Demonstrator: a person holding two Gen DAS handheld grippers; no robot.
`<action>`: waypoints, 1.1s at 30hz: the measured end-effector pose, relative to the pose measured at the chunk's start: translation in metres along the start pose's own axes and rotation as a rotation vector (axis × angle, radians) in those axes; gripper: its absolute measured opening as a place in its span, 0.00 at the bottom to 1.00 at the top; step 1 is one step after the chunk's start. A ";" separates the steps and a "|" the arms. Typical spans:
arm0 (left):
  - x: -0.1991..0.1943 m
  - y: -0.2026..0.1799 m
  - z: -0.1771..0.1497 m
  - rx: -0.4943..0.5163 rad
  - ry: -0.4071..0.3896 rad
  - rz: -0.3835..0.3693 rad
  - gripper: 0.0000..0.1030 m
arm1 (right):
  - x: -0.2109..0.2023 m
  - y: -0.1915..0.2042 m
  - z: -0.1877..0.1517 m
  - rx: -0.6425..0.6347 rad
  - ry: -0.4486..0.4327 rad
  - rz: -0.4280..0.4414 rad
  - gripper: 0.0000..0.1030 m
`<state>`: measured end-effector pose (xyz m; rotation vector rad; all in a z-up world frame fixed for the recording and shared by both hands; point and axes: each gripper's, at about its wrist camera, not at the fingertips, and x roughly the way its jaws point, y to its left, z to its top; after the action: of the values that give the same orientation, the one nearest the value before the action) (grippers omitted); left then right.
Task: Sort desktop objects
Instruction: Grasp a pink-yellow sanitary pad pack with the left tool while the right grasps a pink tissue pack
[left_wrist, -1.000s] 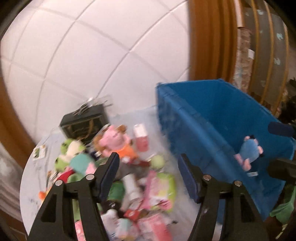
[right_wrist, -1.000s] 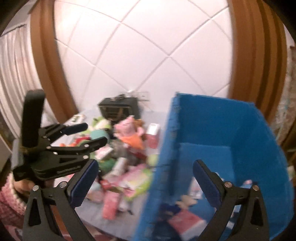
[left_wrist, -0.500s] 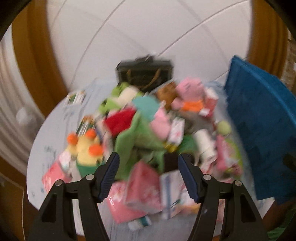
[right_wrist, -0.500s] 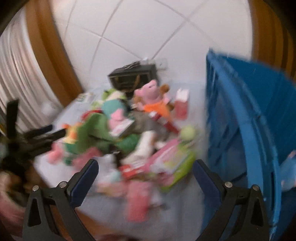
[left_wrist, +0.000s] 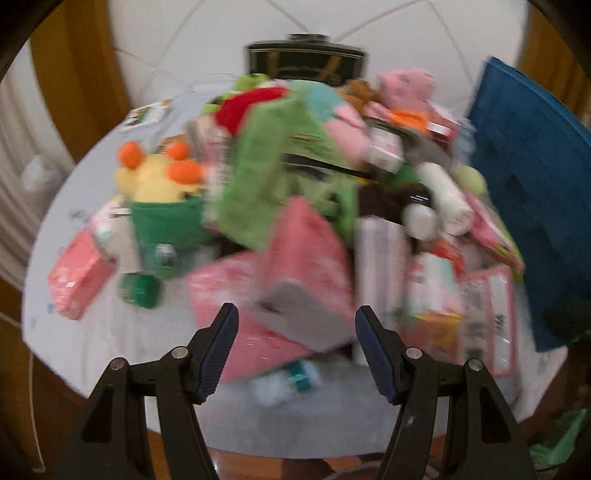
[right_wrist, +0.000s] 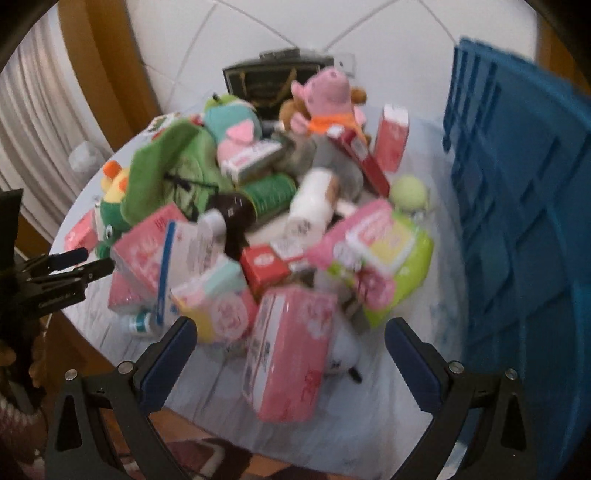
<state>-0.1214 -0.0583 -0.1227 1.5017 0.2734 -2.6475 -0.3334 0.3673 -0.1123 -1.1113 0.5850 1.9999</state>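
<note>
Hovering over a round table (right_wrist: 436, 417) with a blurred pile of toys (left_wrist: 295, 177) and packets.
Left gripper (left_wrist: 296, 334) stands apart, empty, above a pink pack (left_wrist: 306, 266); right gripper (right_wrist: 288, 349) apart, empty, above a pink box (right_wrist: 291, 354); blue crate (right_wrist: 524, 221) at right.

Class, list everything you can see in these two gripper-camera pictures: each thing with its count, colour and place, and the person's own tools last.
Table: one, white, round, under the pile.
Crate: one, blue, right of the pile.
Black box: one, gold trim, at the back.
Pig toy: one, pink, orange top, on the pile's far side.
Duck toy: one, yellow and orange, green body, left.
Green cloth: one, over the pile's middle.
Pink packs: several, front of the pile.
White bottle: one, lying mid-pile.
Green ball: one, beside the crate.
Left gripper: open, empty.
Right gripper: open, empty.
</note>
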 end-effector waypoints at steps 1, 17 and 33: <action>0.001 -0.011 -0.004 0.019 -0.002 -0.024 0.63 | 0.004 -0.002 -0.006 0.015 0.011 0.004 1.00; 0.061 -0.107 -0.022 0.211 0.033 -0.111 0.47 | 0.015 -0.032 -0.044 0.190 0.024 0.082 1.00; 0.038 -0.104 -0.023 0.265 -0.040 -0.096 0.44 | 0.066 -0.016 -0.030 0.123 0.103 0.100 0.44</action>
<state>-0.1389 0.0485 -0.1551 1.5382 -0.0098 -2.8810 -0.3270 0.3825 -0.1844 -1.1336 0.8207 1.9702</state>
